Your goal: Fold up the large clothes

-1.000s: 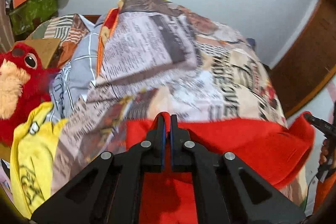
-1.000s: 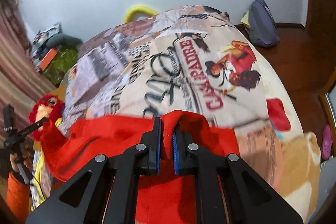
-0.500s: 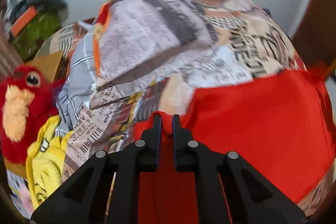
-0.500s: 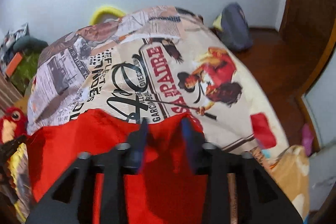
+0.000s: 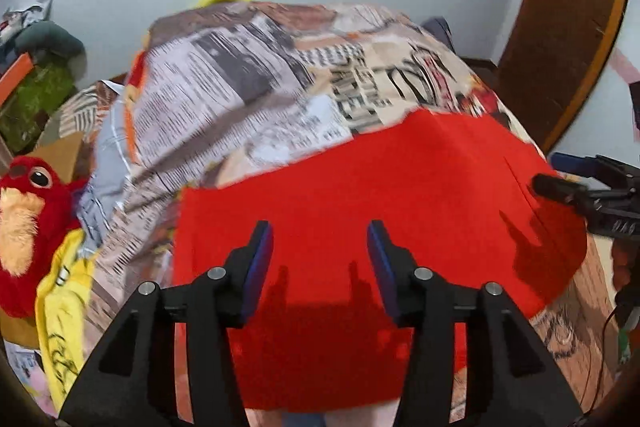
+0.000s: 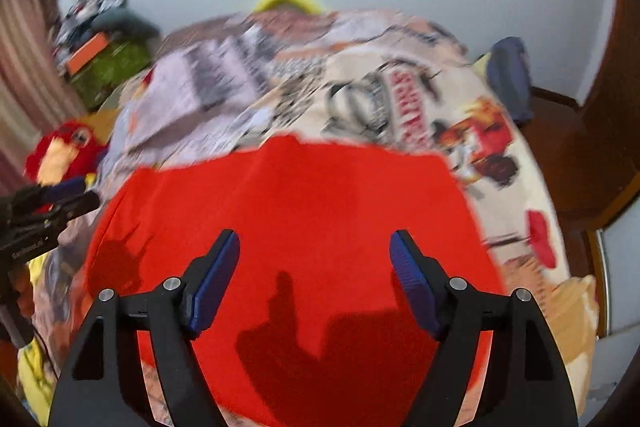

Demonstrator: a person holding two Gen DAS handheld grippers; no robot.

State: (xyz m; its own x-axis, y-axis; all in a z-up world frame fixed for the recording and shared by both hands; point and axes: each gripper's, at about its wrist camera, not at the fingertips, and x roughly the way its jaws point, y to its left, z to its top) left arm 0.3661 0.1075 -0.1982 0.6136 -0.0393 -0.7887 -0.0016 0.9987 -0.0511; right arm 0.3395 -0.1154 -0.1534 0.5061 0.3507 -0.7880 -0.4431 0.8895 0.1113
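Note:
A red garment (image 5: 360,195) (image 6: 304,211) lies spread flat on a bed with a newspaper-print cover (image 5: 248,95) (image 6: 376,99). My left gripper (image 5: 320,243) hovers over the garment's near left part, its jaws opening, with nothing pinched between the blue pads. My right gripper (image 6: 314,255) hangs above the near right part, jaws opening wide and empty. Each gripper shows at the edge of the other's view: the right gripper (image 5: 576,183) by the cloth's right edge, the left gripper (image 6: 60,199) by its left edge.
A red plush toy (image 5: 28,223) (image 6: 64,155) and a yellow cloth (image 5: 64,303) lie left of the bed. Clutter with a green box (image 6: 108,67) stands at the back left. A dark bag (image 6: 512,79) and a wooden door (image 5: 568,27) are on the right.
Both grippers held the red garment's edge pinched a second ago; both have let go and opened. The garment now lies flat, folded forward over the bed, and both hands have shifted sideways.

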